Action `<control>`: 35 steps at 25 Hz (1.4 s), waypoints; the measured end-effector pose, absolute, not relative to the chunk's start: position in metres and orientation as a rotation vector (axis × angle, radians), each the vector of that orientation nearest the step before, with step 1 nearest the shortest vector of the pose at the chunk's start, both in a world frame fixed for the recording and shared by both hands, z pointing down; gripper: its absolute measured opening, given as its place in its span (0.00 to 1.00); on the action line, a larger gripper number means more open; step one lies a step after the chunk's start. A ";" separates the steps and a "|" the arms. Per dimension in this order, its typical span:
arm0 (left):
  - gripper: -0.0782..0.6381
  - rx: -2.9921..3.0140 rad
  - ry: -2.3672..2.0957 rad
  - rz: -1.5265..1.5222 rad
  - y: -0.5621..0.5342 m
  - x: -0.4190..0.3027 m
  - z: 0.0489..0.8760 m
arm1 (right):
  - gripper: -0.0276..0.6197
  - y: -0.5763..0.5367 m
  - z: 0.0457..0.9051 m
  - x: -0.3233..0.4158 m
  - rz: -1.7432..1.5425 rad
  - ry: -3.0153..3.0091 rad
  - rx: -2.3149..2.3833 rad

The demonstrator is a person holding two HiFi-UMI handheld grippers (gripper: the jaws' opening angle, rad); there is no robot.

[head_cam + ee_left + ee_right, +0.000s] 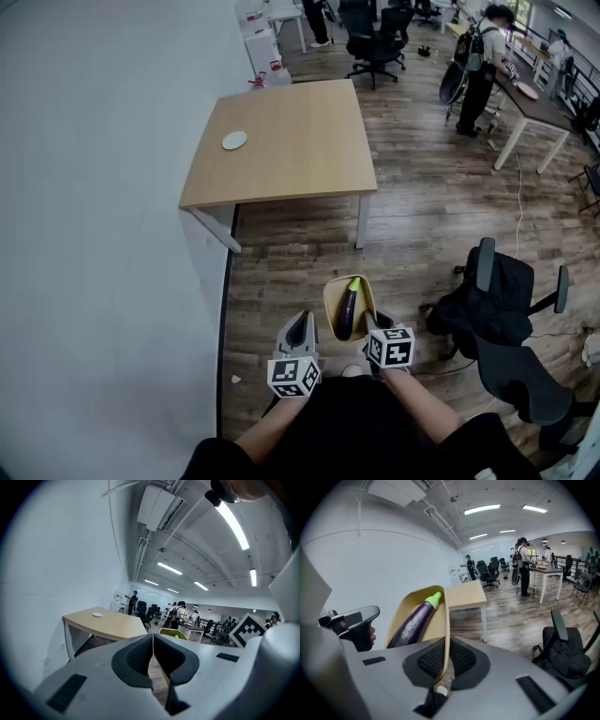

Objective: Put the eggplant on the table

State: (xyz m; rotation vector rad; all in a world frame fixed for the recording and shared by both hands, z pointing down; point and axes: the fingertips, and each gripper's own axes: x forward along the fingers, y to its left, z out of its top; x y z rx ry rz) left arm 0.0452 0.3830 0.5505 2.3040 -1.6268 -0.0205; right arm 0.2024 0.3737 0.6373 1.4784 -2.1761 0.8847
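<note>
A purple eggplant (349,309) with a green stem lies in a shallow yellow plate (330,302) held above the wooden floor. My right gripper (369,323) is shut on the plate's right rim. In the right gripper view the rim (446,620) runs between the closed pads, and the eggplant (415,620) lies to their left. My left gripper (300,328) hangs just left of the plate, shut with nothing in it; its pads (140,656) meet. The light wooden table (281,141) stands ahead, some way beyond the plate.
A small white disc (234,141) lies on the table's left part. A white wall (94,187) runs along the left. A black office chair (506,328) stands at the right. Further back are people at a desk (483,66) and more chairs (375,37).
</note>
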 end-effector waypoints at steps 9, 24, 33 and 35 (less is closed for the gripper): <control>0.13 2.305 -1.639 0.003 0.381 0.061 0.558 | 0.15 0.358 0.653 0.230 0.866 -2.127 1.546; 0.13 2.271 -1.682 -0.008 0.297 0.034 0.576 | 0.15 0.302 0.703 0.232 1.028 -2.002 1.501; 0.13 2.326 -1.654 0.012 0.178 0.018 0.600 | 0.15 0.204 0.710 0.208 1.055 -1.937 1.484; 0.13 2.362 -1.655 0.045 0.151 0.010 0.595 | 0.15 0.180 0.707 0.200 1.075 -1.927 1.490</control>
